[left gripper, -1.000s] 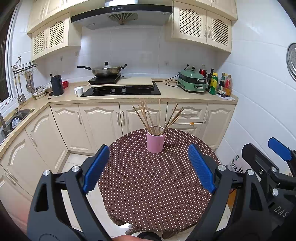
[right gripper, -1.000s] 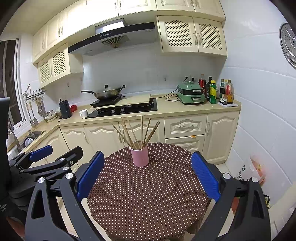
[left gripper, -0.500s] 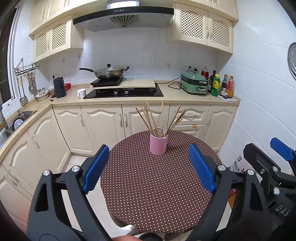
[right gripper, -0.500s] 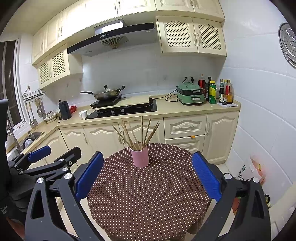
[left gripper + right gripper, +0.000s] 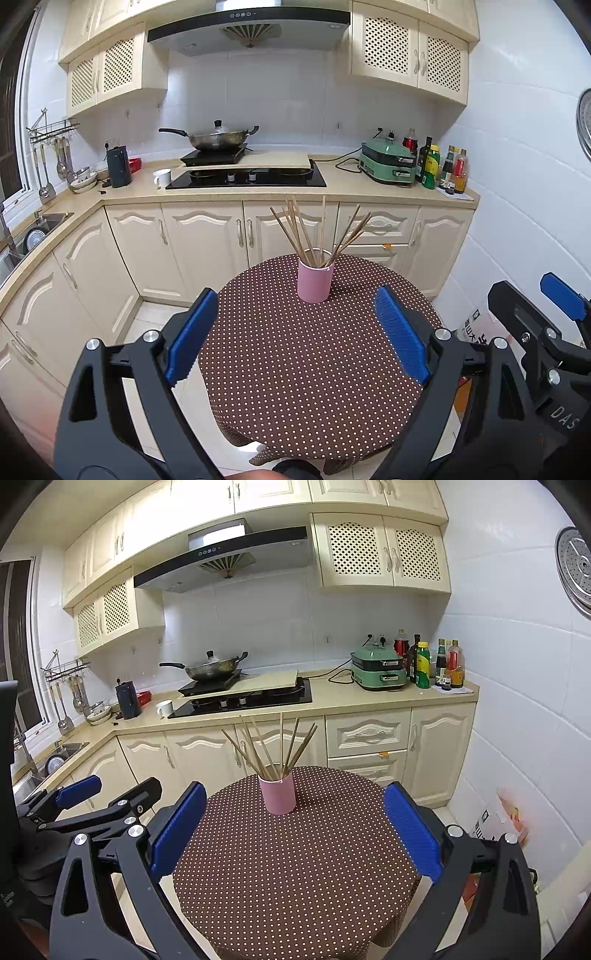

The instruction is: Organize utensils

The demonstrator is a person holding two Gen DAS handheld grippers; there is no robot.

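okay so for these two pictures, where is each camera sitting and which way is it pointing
Left wrist view: sits on the left tongs, looking forward and slightly down at the pink cup of chopsticks; its own open blue fingers show, with the right tongs at the right edge.
Right wrist view: sits on the right tongs, facing the same way; the left tongs show at its left.
Shared: cup, dotted table, stove counter.

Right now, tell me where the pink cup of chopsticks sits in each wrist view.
Left wrist view: pink cup just above centre, at the table's far edge.
Right wrist view: pink cup slightly left of centre, also at the far edge.
Shared landmark: the green cooker on the counter behind.
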